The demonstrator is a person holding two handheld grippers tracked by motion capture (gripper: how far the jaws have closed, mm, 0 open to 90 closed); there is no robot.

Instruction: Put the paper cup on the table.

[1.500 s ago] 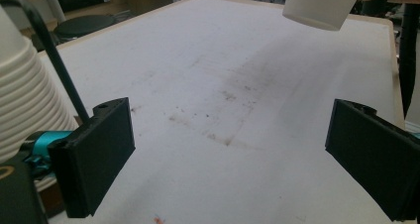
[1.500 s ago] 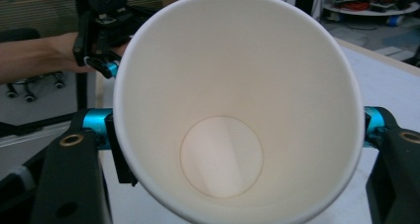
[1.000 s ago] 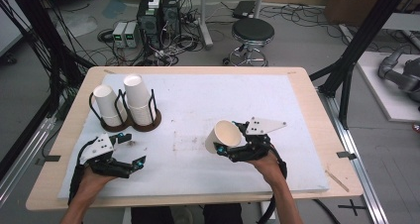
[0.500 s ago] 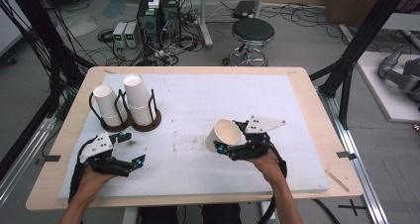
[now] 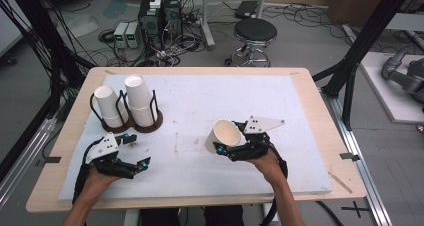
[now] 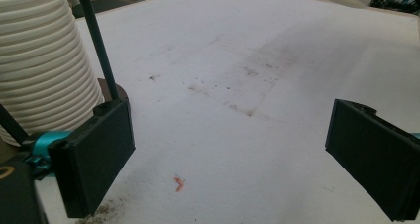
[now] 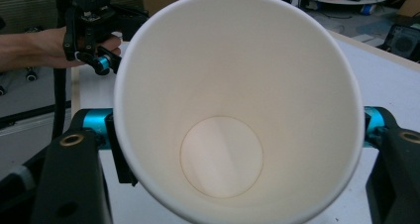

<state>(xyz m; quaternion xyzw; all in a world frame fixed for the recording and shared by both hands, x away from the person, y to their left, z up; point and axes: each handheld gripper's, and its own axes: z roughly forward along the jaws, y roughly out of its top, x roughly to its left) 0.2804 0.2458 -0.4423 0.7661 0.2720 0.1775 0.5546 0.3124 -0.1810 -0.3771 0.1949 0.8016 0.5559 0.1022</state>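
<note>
white paper cup [image 5: 223, 135], black tool [image 5: 231, 151], white mat [image 5: 210, 106]

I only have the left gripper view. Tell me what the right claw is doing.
Observer: The right claw is shut on a white paper cup, held off the table, tilted with its mouth up and left.
Operator: Say what's inside the cup.
Observer: Nothing; the right gripper view shows a bare bottom.
Operator: Report on my own claw.
Observer: The left claw is open, low over the table, just in front of the holder with two stacks of upside-down cups.
</note>
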